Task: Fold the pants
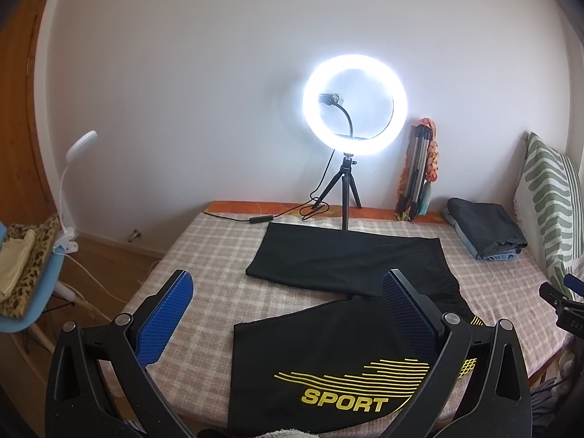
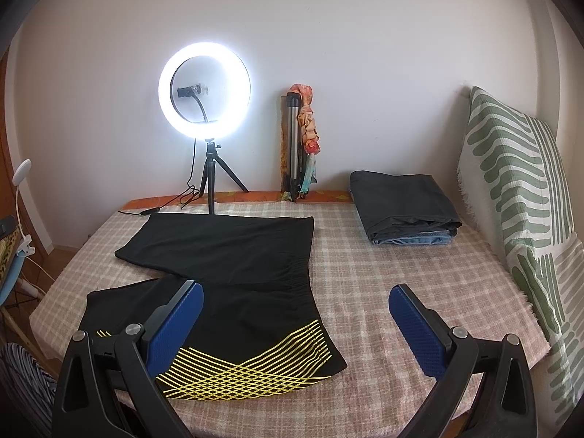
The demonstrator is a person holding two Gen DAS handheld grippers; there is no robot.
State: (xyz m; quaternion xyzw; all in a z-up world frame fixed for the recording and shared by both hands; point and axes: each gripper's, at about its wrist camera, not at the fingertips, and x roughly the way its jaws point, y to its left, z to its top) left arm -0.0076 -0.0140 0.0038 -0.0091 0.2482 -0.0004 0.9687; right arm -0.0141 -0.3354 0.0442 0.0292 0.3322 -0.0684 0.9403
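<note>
Black sport pants (image 1: 328,350) with yellow stripes and the word SPORT lie spread flat on the checked bed cover (image 1: 219,255), their two legs pointing left and splayed apart. They also show in the right wrist view (image 2: 233,266), waistband to the right. My left gripper (image 1: 288,288) is open and empty, held above the near leg. My right gripper (image 2: 295,299) is open and empty, held above the waistband's near corner. A part of the right gripper (image 1: 564,303) shows at the right edge of the left wrist view.
A lit ring light on a tripod (image 2: 205,87) stands at the bed's far edge with its cable. A folded tripod (image 2: 297,146) leans on the wall. Folded dark clothes (image 2: 405,206) lie at the far right. A green-striped pillow (image 2: 518,197) stands right. A chair (image 1: 25,277) stands left.
</note>
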